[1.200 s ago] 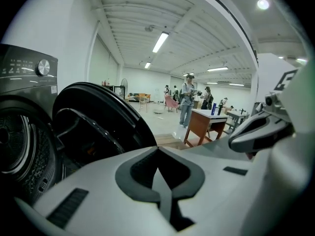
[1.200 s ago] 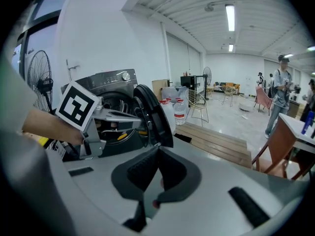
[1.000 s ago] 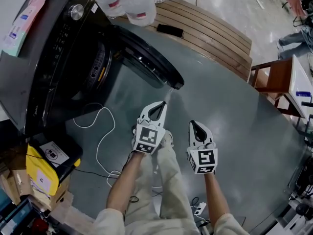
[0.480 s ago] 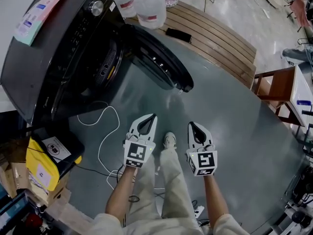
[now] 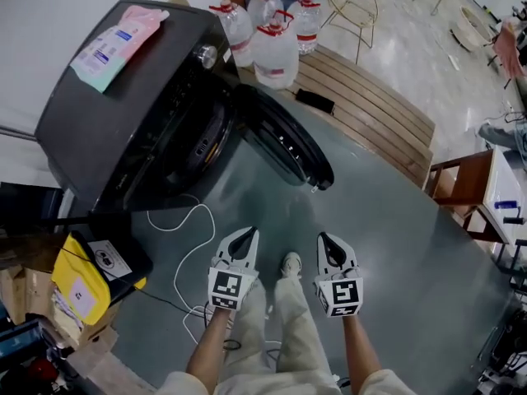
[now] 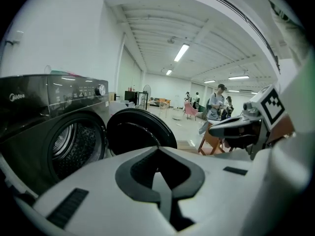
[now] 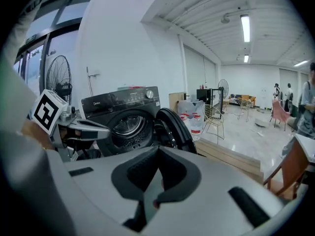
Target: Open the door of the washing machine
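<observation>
The dark washing machine [image 5: 123, 113] stands at the upper left of the head view. Its round door [image 5: 284, 142] is swung wide open, and the drum opening [image 5: 198, 142] shows. My left gripper [image 5: 247, 235] and right gripper [image 5: 323, 241] hang side by side above the grey floor. Both are shut and empty, well short of the door. The left gripper view looks past its closed jaws to the drum [image 6: 74, 144] and the door [image 6: 140, 132]. In the right gripper view the machine [image 7: 120, 117] and the door [image 7: 174, 129] lie ahead, with the left gripper [image 7: 98, 127] at the left.
Several water jugs [image 5: 276, 52] stand behind the machine by a wooden platform [image 5: 370, 113]. A white cable [image 5: 185, 245] loops on the floor to my left. A yellow box [image 5: 82, 286] sits at the lower left and a wooden chair [image 5: 461, 183] at the right. My shoe [image 5: 290, 263] is between the grippers.
The left gripper has pulled back from the door's edge toward my body. The right gripper has drawn back too. Both stayed shut and the door stayed open.
</observation>
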`<state>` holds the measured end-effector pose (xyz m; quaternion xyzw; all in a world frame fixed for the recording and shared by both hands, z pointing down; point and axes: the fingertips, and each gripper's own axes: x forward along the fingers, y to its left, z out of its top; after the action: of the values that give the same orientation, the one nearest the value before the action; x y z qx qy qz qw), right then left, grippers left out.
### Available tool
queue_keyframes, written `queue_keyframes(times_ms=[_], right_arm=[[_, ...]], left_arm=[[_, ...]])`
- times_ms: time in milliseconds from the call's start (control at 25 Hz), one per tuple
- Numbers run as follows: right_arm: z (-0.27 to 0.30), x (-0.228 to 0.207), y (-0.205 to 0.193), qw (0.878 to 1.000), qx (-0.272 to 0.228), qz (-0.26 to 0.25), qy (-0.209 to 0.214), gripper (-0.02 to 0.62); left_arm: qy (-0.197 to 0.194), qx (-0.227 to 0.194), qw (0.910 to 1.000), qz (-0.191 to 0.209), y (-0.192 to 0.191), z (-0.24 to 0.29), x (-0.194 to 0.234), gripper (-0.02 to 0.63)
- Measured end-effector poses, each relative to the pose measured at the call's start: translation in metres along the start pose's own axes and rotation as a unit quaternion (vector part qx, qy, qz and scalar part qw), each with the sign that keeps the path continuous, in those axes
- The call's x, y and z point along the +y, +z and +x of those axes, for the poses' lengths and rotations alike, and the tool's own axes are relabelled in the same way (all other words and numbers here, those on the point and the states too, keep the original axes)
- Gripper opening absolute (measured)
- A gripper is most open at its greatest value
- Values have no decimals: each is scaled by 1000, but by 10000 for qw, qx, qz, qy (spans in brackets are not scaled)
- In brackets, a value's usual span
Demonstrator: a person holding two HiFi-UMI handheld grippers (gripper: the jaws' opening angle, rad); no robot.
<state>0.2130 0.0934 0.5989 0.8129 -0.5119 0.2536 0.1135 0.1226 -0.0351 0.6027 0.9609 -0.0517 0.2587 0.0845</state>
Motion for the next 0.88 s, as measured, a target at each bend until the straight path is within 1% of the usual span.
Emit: queue_keyframes(times_ms=[280,440,600,720,880], right_arm=[[-21,11,78,9995,-280,-157,68,-2],[-40,18,122,9984,-488,-263,92,-2],[-62,23,164,9970,-679,-368,54,-2],[-78,22,188,9958,-831,-390,22,-2],[-102,18,207,9944,-961,-442,7,-2]], left_arm=[[266,-269,9993,-34,69,-41,18,8],[357,-402,9986,-5,109,-67,16,8],[425,-486,9979,-40,142,-97,14,8],[493,-585,9971,45,164,-116,14,8],[637,-714,9953,123,187,-139,14,8]])
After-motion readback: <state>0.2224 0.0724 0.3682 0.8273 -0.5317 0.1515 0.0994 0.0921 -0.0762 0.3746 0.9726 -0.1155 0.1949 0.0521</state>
